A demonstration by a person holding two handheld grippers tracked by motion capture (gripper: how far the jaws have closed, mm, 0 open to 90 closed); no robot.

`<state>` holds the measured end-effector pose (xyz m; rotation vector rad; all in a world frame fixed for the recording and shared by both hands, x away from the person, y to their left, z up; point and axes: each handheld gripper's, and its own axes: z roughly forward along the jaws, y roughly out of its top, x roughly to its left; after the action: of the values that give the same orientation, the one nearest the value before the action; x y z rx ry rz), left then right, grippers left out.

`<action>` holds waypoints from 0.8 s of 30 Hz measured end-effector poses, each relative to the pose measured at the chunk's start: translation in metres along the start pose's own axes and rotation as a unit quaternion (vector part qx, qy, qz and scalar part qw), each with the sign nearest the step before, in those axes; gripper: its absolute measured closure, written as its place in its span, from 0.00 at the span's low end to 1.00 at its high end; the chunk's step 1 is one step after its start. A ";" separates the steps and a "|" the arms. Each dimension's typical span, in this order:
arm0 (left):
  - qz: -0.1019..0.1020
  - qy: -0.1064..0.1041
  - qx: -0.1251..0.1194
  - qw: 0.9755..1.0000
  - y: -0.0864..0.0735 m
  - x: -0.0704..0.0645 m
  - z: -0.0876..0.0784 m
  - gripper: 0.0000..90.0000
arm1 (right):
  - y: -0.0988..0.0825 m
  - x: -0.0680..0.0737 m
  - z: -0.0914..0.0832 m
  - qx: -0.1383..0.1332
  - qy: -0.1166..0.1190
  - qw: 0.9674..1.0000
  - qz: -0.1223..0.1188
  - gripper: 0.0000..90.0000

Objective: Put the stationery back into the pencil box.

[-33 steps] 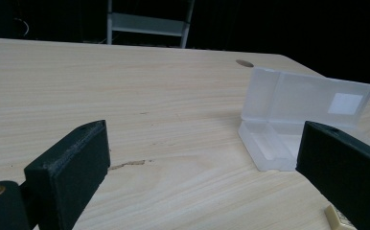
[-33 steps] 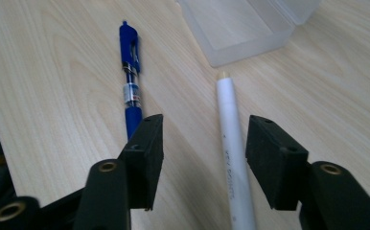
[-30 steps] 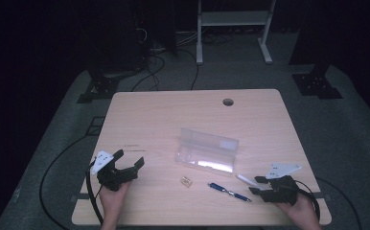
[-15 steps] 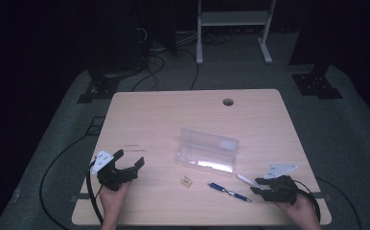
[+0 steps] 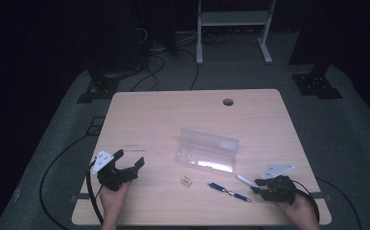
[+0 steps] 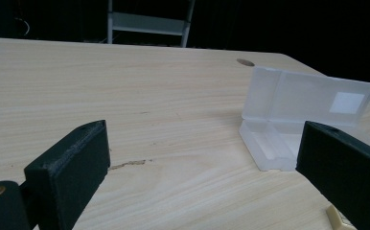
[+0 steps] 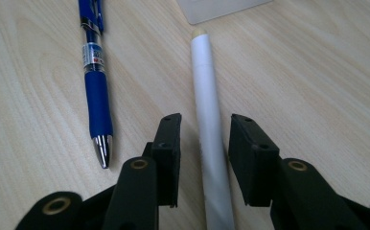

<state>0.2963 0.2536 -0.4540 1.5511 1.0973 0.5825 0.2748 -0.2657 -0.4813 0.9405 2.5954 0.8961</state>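
High view: the right gripper (image 5: 256, 185) straddles a white pen (image 5: 245, 180); the open clear case (image 5: 207, 150) holds nothing.

Left gripper view: jaws wide apart, holding nothing, the case beyond them.

Right gripper view: jaws have just been closing, the white pen (image 7: 210, 129) between them, not yet pinched; a blue pen (image 7: 95, 81) lies left. Lifting and packing remain.

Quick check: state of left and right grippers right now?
Left gripper: open, nothing between its jaws.
Right gripper: open, jaws have just been closing around the white pen, pads not yet pressing on it.
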 end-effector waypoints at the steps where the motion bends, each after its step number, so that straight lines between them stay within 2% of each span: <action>1: 0.000 0.000 0.000 1.000 0.000 0.000 0.000 0.04 | 0.000 0.000 0.000 0.000 -0.001 1.000 0.001 0.73; 7: 0.000 0.000 0.000 1.000 0.000 0.000 0.000 0.04 | 0.000 -0.001 0.001 0.004 -0.002 1.000 0.005 0.78; 11: 0.000 0.000 -0.001 1.000 0.000 0.000 0.000 0.04 | -0.001 -0.003 0.001 0.004 0.001 1.000 0.006 0.86; 19: 0.000 0.000 -0.002 1.000 0.000 -0.001 -0.001 0.04 | 0.001 -0.001 0.001 0.010 -0.002 1.000 -0.006 0.87; 24: -0.001 0.001 -0.003 1.000 0.000 0.000 -0.001 0.04 | 0.000 -0.003 -0.003 0.004 -0.001 1.000 -0.002 0.87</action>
<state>0.2955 0.2539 -0.4538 1.5440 1.0974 0.5843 0.2758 -0.2693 -0.4791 0.9373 2.6001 0.8858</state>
